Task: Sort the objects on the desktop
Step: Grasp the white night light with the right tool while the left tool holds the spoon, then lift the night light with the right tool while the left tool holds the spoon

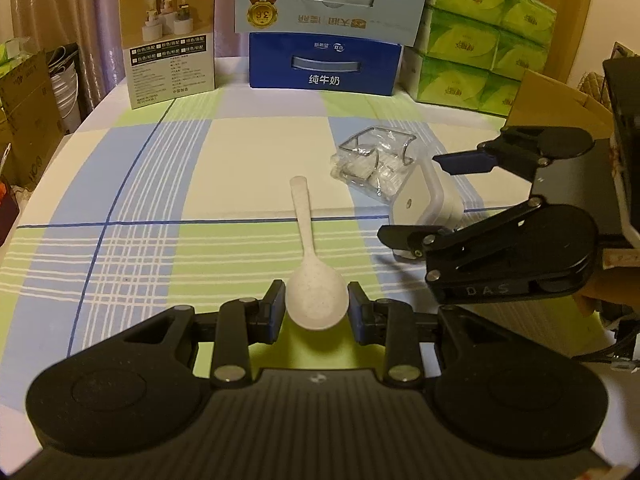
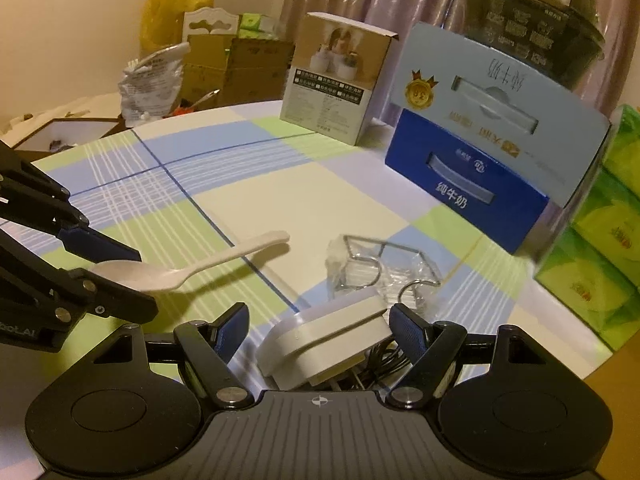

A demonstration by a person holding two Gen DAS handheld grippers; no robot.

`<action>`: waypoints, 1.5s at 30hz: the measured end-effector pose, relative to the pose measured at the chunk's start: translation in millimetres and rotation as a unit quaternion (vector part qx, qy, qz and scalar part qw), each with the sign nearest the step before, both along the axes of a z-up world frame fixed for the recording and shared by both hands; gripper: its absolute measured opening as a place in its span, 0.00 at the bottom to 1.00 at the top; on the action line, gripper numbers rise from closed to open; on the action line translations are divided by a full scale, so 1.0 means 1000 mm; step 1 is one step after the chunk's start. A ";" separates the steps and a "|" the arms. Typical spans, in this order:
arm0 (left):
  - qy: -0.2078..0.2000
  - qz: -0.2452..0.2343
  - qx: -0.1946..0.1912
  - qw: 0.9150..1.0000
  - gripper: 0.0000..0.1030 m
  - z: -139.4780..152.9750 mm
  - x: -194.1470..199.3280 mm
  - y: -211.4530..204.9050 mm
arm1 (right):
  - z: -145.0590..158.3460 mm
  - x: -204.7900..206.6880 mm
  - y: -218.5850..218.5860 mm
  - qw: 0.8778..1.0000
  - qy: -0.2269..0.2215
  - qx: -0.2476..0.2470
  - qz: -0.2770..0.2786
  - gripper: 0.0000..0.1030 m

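Observation:
My left gripper (image 1: pixel 317 310) is shut on the bowl of a white speckled spoon (image 1: pixel 308 248), whose handle points away over the plaid tablecloth. In the right wrist view the spoon (image 2: pixel 192 268) hangs above its shadow, held by the left gripper (image 2: pixel 116 272). A white square charger (image 2: pixel 328 336) lies tilted between the wide-apart fingers of my right gripper (image 2: pixel 318 326), which is open; a gap shows on the left side. From the left wrist view the right gripper (image 1: pixel 418 196) straddles the charger (image 1: pixel 416 200). Just beyond lies a clear plastic packet with wire loops (image 1: pixel 374 162), (image 2: pixel 384 272).
At the table's far edge stand a tan-and-white product box (image 1: pixel 170 40), a blue milk carton (image 1: pixel 324 64) with a pale blue one on top, and green tissue packs (image 1: pixel 484 44). A black bowl (image 2: pixel 528 12) tops the cartons. Cardboard boxes (image 1: pixel 28 112) sit off the left edge.

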State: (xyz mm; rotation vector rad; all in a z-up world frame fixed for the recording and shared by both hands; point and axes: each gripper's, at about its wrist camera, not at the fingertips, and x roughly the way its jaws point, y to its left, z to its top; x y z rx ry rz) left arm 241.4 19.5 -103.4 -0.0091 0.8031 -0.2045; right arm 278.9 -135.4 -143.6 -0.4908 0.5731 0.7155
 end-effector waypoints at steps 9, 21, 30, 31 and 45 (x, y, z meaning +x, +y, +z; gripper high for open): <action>0.002 0.001 -0.003 1.000 0.27 0.000 -0.002 0.000 | -0.001 0.001 -0.001 1.000 0.015 0.007 -0.013 0.63; 0.008 -0.010 -0.009 1.000 0.27 0.003 -0.025 -0.008 | 0.021 -0.026 -0.018 0.993 0.081 0.058 -0.070 0.33; -0.002 -0.029 -0.015 0.999 0.27 0.018 -0.072 -0.014 | 0.032 -0.096 -0.043 0.989 0.118 0.051 -0.076 0.28; -0.003 -0.028 -0.018 0.999 0.27 0.020 -0.079 -0.013 | 0.032 -0.104 -0.046 0.989 0.116 0.048 -0.081 0.28; -0.002 -0.032 -0.024 0.999 0.27 0.019 -0.132 -0.018 | 0.044 -0.178 -0.098 0.972 0.100 0.088 -0.192 0.51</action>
